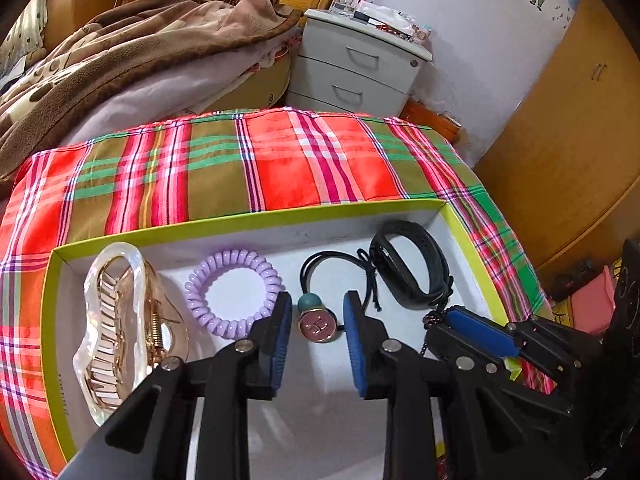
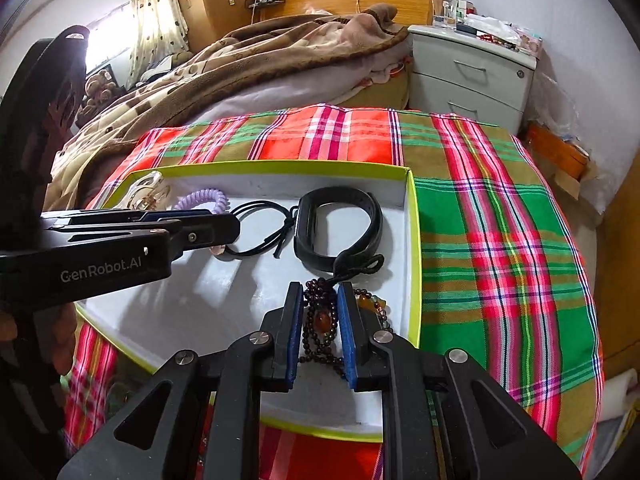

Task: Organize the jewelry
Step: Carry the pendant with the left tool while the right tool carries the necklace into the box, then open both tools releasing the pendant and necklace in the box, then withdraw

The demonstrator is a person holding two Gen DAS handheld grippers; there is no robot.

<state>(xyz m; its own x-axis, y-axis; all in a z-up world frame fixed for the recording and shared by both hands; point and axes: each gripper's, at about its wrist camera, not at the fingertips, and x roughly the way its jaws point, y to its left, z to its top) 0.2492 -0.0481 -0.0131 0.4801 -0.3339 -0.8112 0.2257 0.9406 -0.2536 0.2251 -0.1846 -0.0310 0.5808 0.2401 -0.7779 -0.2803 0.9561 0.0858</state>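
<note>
A white tray with a lime-green rim [image 1: 256, 222] [image 2: 412, 216] lies on the plaid cloth. In it lie a clear hair claw [image 1: 120, 320], a purple coil hair tie [image 1: 232, 292] [image 2: 202, 197], a black elastic hair tie with a pink button charm [image 1: 318, 326], and a black wristband [image 1: 412, 268] [image 2: 336, 228]. My left gripper [image 1: 318, 336] is open, its pads on either side of the pink charm. My right gripper [image 2: 319, 332] has narrowly parted jaws around a dark beaded bracelet [image 2: 320, 320] with an amber bead, lying in the tray's near right corner.
The tray sits on a low table under a red, green and olive plaid cloth [image 2: 500, 220]. A bed with a brown blanket [image 1: 120, 40] is behind. A grey two-drawer nightstand [image 1: 356, 68] stands at the back right. A wooden wardrobe [image 1: 568, 120] is on the right.
</note>
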